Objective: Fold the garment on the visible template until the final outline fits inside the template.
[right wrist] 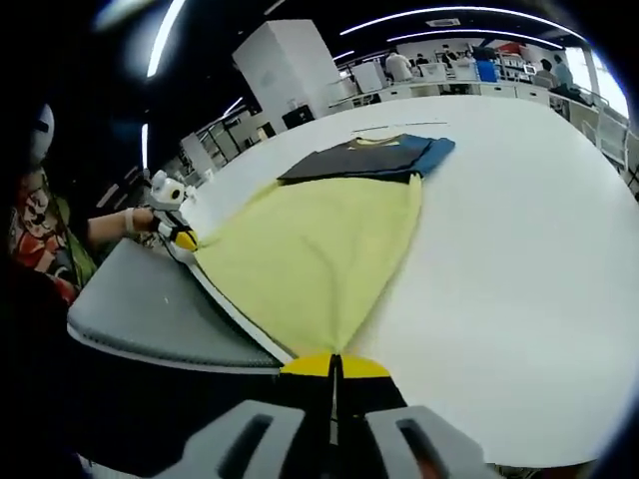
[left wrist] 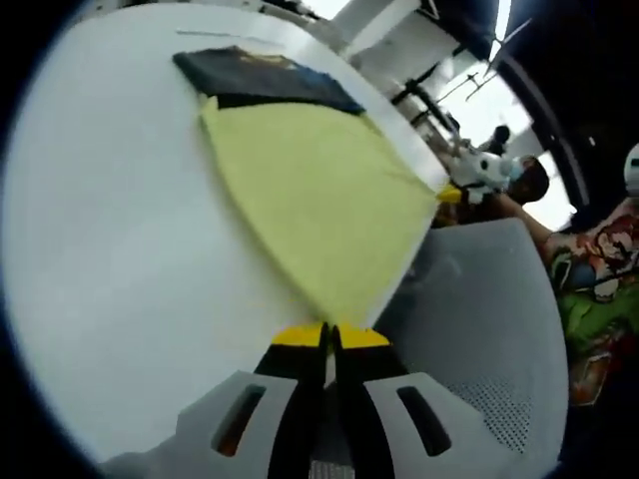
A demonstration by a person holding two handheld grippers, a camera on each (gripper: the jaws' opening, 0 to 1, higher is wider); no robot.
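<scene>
Both claws clamp yellow garment [left wrist: 319, 210] corners: left claw [left wrist: 330, 337], right claw [right wrist: 334, 366]. Dark template [right wrist: 369, 160] at far end, white table [right wrist: 519, 239] (no legible writing).

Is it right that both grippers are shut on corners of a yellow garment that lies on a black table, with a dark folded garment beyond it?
Not quite: the table is white, not black, as the right gripper view shows. The rest stands: left gripper and right gripper are shut on the yellow garment, the dark folded garment beyond it.
</scene>
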